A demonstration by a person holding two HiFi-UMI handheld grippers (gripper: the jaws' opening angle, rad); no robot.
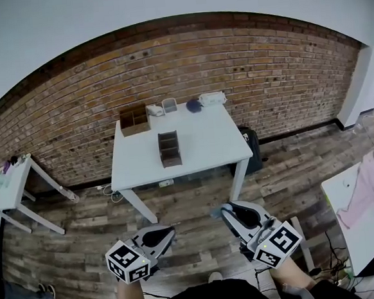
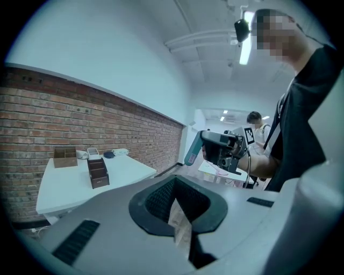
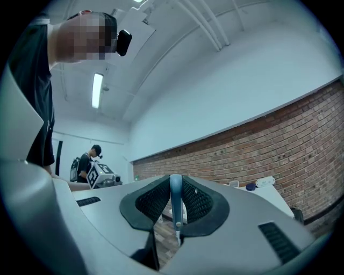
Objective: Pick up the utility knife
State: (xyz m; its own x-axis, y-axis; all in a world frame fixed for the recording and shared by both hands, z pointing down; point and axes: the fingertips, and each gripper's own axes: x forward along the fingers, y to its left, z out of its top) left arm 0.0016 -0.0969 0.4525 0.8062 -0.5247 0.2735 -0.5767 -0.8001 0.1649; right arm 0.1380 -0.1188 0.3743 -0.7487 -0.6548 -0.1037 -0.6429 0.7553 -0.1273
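My right gripper (image 1: 225, 208) is shut on the utility knife (image 1: 216, 210), a slim teal-blue handle that sticks out from between its jaws. In the right gripper view the knife (image 3: 176, 200) stands upright as a thin blue strip clamped between the two dark pads. The left gripper view shows the same knife (image 2: 192, 149) slanting down from the right gripper (image 2: 208, 140), held up in front of the person. My left gripper (image 1: 160, 235) is low on the left, above the wooden floor. Its jaws are shut with nothing between them, and only floor shows in the slit (image 2: 180, 228).
A white table (image 1: 200, 154) stands ahead against the brick wall, bearing a dark brown organizer (image 1: 169, 148), a wooden box (image 1: 135, 119) and small items at the back (image 1: 202, 102). A black bag (image 1: 251, 148) sits by its right leg. Side tables stand left (image 1: 9, 188) and right (image 1: 345, 188).
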